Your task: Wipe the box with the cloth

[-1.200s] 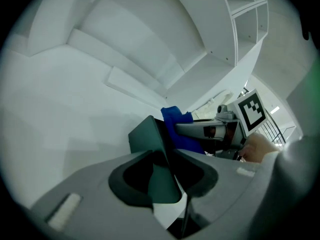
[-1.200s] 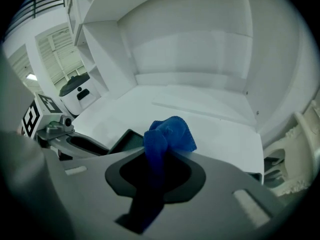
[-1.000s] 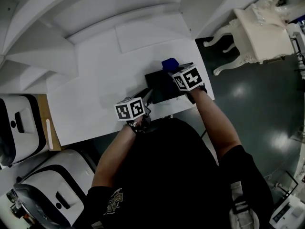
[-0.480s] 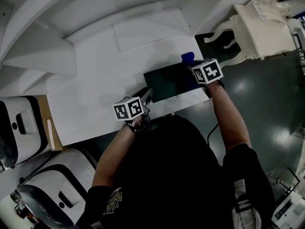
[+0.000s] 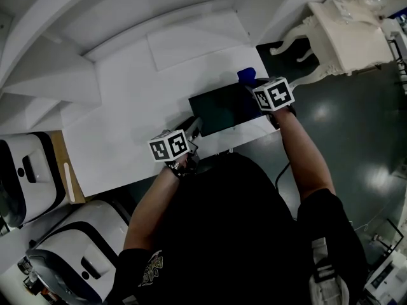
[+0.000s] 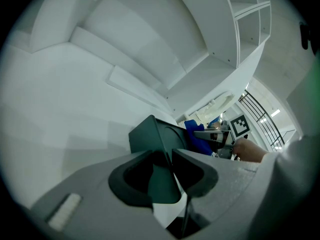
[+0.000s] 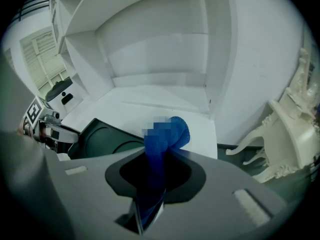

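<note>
Head view, centre right: one dark green box (image 5: 219,110) lies on the white table (image 5: 127,100), with one blue cloth (image 5: 246,75) at its upper right corner. Of the two tongs, the left tongs (image 5: 194,127) clamp the box's lower left edge and the right tongs (image 5: 252,86) pinch the cloth. A second ago the cloth sat further left along the box's upper edge.

A white table (image 5: 121,132) stands on a dark, glossy floor (image 5: 356,138), backed by white shelving (image 5: 57,49). A dark green box (image 5: 219,108) lies near the table's front right corner, and a flat white board (image 5: 194,42) rests along its far edge.
</note>
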`<state>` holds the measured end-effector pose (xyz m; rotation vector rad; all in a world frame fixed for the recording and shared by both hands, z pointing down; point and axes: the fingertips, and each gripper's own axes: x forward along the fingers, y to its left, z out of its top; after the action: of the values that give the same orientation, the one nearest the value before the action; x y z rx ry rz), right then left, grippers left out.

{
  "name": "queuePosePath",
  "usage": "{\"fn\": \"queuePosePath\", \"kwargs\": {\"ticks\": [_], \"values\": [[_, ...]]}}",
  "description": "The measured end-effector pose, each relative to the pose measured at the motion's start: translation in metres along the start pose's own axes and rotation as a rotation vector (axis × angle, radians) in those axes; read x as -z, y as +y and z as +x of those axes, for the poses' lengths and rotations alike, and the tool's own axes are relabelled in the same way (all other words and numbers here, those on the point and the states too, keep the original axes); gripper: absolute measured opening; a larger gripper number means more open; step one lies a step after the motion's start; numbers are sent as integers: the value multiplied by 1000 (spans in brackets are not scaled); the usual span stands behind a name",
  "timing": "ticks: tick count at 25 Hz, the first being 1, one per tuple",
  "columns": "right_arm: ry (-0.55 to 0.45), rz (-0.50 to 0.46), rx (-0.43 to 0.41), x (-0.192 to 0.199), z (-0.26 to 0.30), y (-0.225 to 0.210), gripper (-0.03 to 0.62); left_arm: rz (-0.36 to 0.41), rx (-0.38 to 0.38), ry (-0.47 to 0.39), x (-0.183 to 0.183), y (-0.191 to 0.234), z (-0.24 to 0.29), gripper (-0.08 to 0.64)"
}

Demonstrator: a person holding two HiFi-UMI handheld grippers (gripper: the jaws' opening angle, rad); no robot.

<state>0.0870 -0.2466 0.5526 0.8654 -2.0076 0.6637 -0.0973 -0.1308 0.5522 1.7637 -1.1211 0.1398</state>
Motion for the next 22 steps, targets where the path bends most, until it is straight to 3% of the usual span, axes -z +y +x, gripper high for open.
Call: {"fn": "queuePosePath", "kwargs": {"ticks": [9,14,18,22], "values": [[-68,66,-14,18,-22,8,92,7,6,10,2,6,2,123],[-152,153,-19,44,-55,9,92,3,36,36,7,5,5,124],[-159,203,49,77,-75,-1,92,-3,58,52,9,3,6,126],[-104,225,139,116,-80,-13,92,3,62,61,9,3,6,127]]}}
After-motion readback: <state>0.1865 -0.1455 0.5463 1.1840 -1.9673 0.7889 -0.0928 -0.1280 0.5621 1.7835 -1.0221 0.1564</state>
